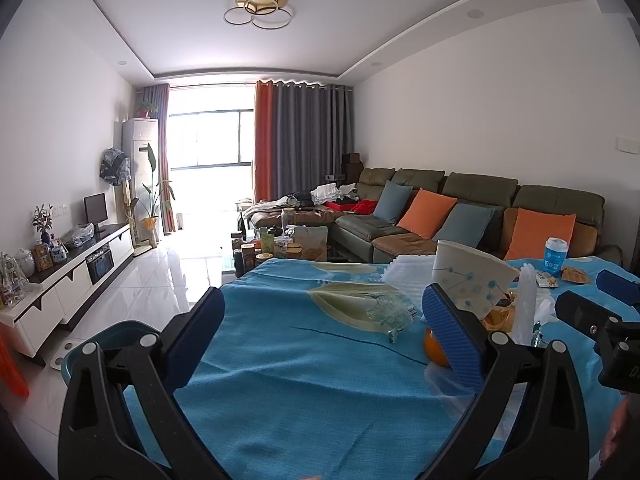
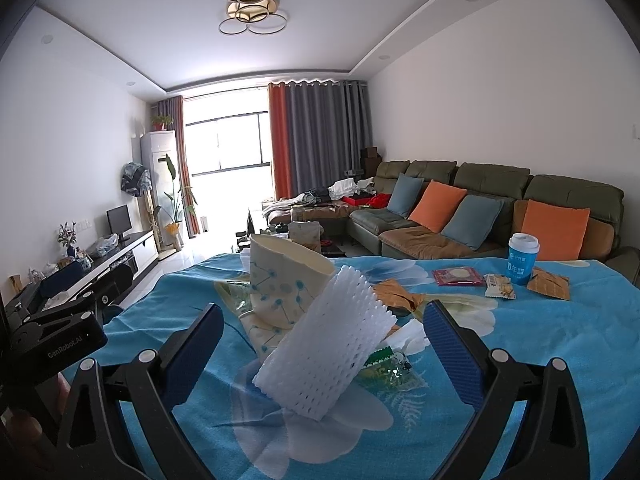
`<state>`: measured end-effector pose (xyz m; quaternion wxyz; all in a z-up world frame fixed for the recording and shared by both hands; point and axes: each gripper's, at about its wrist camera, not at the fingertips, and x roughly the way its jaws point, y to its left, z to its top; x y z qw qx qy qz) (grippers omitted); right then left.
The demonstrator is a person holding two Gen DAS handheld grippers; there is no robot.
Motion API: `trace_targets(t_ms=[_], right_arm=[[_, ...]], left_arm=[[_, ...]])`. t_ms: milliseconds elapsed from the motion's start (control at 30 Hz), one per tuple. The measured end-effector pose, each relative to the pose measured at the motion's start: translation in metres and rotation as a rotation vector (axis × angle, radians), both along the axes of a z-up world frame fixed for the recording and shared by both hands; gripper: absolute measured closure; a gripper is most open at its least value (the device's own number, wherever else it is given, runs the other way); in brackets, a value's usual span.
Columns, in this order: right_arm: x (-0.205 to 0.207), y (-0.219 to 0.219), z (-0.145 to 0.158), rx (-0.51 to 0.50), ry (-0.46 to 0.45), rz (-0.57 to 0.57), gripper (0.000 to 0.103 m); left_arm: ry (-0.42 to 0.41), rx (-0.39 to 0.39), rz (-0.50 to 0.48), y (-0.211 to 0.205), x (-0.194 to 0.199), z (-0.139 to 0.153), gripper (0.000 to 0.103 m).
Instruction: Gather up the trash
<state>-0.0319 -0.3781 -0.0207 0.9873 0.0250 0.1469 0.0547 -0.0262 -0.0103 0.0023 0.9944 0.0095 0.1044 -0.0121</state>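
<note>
- Trash, chiefly a white foam net sleeve (image 2: 326,346), lay on the blue tablecloth (image 2: 540,344) against a torn paper cup (image 2: 280,280), between my right gripper (image 2: 323,344) fingers, untouched
- Both my grippers, left gripper (image 1: 326,334) included, stood wide and empty
- Step, as I judged: approach; next, closing gently on the soft sleeve

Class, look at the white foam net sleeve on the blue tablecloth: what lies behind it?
Behind the white foam net sleeve stands a crumpled paper cup, its lower part covered; a green wrapper peeks out beside it. Anything further underneath is hidden.
</note>
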Motion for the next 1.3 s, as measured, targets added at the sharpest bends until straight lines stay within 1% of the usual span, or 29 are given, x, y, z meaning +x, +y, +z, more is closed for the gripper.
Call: trace_targets(t_ms=[1300], right_arm=[[0.0016, 0.0006, -0.0018, 0.007, 0.013, 0.002, 0.006]], left_arm=[[-0.003, -0.006, -0.008, -0.0031, 0.0038, 0.0019, 0.006]])
